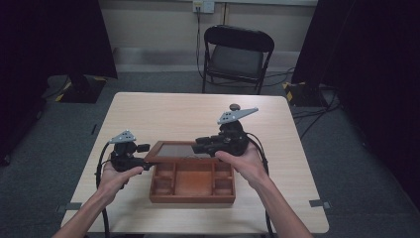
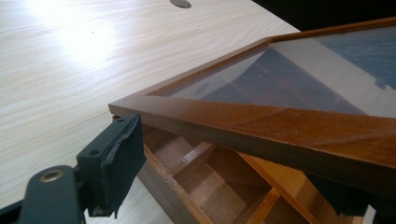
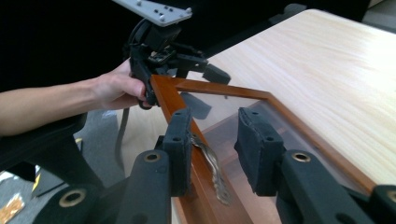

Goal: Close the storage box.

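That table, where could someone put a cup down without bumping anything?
The far half of the table, beyond the wooden box, is bare, as are strips along both side edges. The near middle is crowded: box, raised lid, both hands.

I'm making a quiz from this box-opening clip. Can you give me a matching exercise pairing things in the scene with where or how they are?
Things:
1. glass lid
2. wooden box
3. folding chair
4. left gripper

States:
A. beyond the table's far edge
B. at the lid's left corner
C. lifted, tilted above the box
D. open, compartments showing

Pairs: 1-C, 2-D, 3-A, 4-B
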